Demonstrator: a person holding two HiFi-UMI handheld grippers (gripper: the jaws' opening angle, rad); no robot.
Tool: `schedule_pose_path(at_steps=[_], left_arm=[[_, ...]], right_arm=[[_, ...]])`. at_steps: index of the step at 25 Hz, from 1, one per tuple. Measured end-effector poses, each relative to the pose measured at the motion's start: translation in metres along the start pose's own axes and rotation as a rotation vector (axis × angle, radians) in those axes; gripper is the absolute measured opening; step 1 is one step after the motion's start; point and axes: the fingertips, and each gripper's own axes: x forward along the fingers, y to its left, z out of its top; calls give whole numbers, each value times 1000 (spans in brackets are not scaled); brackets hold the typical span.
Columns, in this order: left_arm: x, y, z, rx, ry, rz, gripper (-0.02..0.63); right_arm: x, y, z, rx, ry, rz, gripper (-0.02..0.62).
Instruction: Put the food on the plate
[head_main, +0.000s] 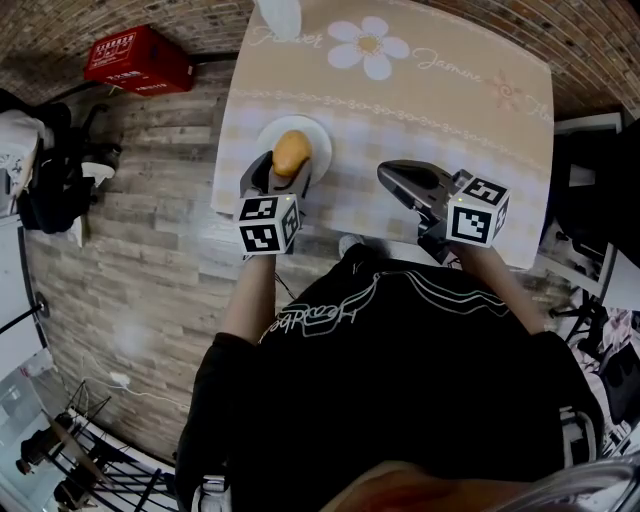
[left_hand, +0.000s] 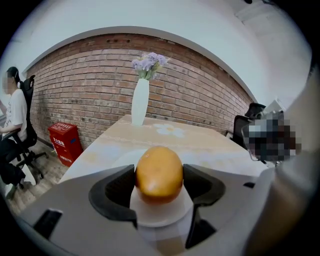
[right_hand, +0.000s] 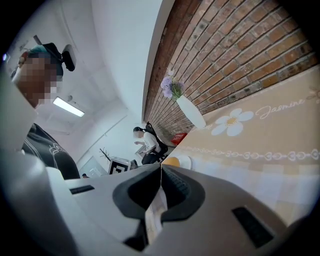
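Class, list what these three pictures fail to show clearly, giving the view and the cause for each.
1. Whether the orange food rests on the plate or hangs just above it: in the left gripper view, the food and the left tool cover the contact.
2. The vase: cut off by the head view's top edge.
3. Print on the red box: too small in the head view.

Office-like room: brick wall (left_hand: 90, 85), swivel chair (left_hand: 248, 119), seated person (left_hand: 12, 117)

Beige cloth-covered table (head_main: 440, 120), white plate (head_main: 321, 138) near left edge, white vase (head_main: 280, 15) at far edge
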Motion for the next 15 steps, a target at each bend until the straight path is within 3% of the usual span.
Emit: schedule_pose_path(at_steps=[10, 15], left_arm=[[-13, -12, 0, 7, -12, 3, 321], [-47, -22, 8, -77, -57, 48, 321]], right_arm=[[-23, 5, 0, -43, -12, -10, -3], [-43, 17, 7, -31, -45, 21, -3]])
